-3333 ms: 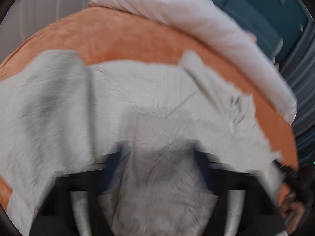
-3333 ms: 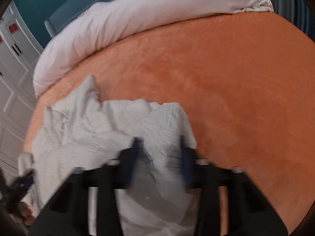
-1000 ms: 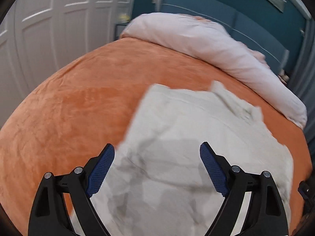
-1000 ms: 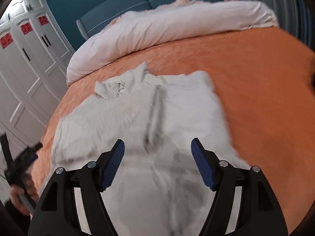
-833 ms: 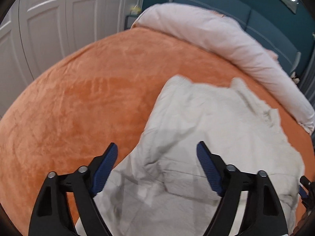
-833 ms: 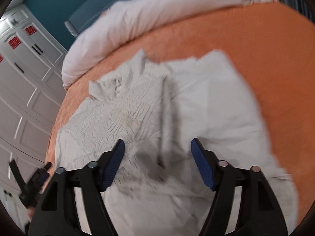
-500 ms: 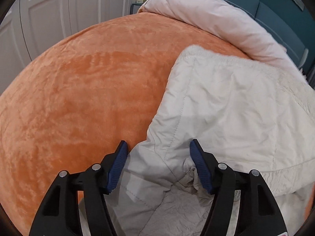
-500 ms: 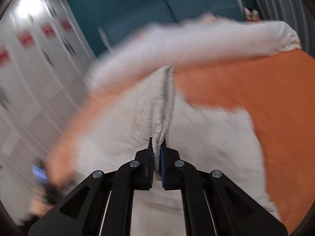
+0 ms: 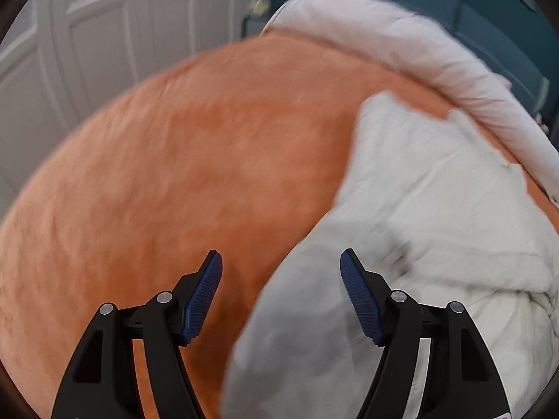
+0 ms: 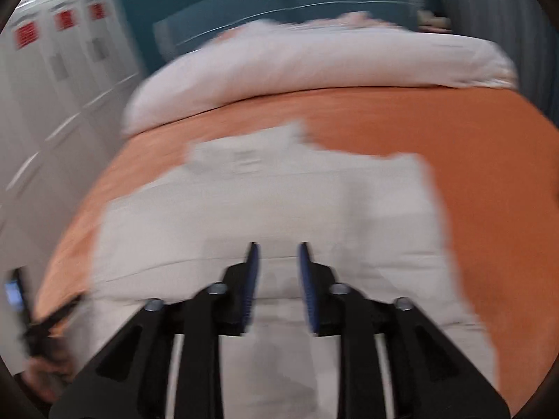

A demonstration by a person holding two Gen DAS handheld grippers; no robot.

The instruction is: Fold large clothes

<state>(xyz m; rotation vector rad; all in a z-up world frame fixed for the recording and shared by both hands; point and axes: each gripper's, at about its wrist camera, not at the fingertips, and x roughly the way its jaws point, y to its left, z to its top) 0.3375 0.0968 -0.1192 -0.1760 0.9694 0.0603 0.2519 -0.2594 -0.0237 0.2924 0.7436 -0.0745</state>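
A large off-white garment (image 9: 436,192) lies spread on the orange bed cover (image 9: 174,174). In the left wrist view my left gripper (image 9: 280,253) stands open over the garment's left edge, with cloth under its right finger and bare cover under its left; no cloth is pinched. In the blurred right wrist view the garment (image 10: 279,192) lies flat with its collar at the far end. My right gripper (image 10: 278,244) hangs over its near part, and its jaws are opening with a narrow gap and no cloth between them.
A rolled pale pink duvet (image 10: 314,59) lies across the far end of the bed before a teal headboard. White wardrobe doors (image 9: 87,35) stand left of the bed. The other hand-held gripper (image 10: 35,321) shows at the lower left of the right wrist view.
Half a second ago my right gripper was shut on a raised fold of the garment; now it has let go and the cloth lies flat. My left gripper sank and narrowed a little.
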